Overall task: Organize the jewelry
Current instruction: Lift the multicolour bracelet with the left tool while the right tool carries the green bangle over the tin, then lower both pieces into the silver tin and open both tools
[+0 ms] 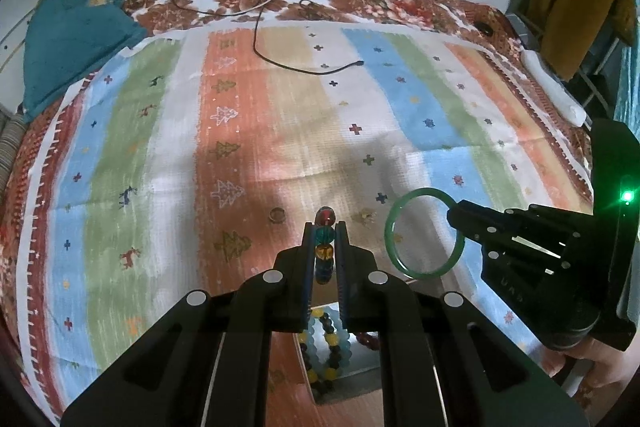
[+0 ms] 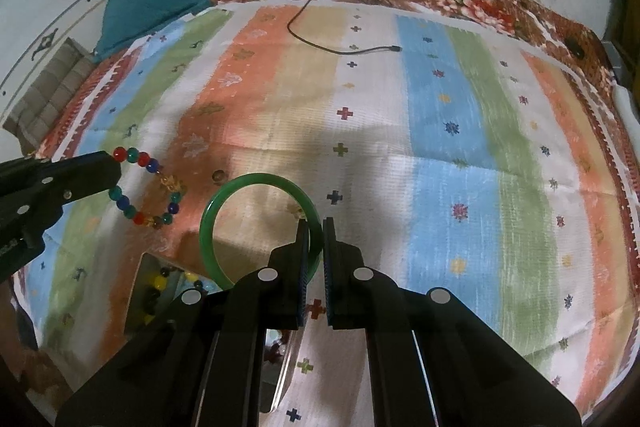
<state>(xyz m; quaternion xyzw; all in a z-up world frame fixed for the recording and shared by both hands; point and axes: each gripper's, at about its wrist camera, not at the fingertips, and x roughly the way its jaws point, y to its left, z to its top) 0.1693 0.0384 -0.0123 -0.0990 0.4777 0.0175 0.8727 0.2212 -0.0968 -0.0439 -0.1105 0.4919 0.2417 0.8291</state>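
Grippers both loaded: left gripper [image 1: 325, 247] clamps beads [image 1: 325, 241], right gripper [image 2: 316, 251] clamps bangle [image 2: 260, 183], above box [image 1: 340, 351] lower centre, likely for drop-in.

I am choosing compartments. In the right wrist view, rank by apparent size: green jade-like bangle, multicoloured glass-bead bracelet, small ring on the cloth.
1. Green jade-like bangle, though it is nearest the camera.
2. Multicoloured glass-bead bracelet, nearly as wide.
3. Small ring, clearly smallest.
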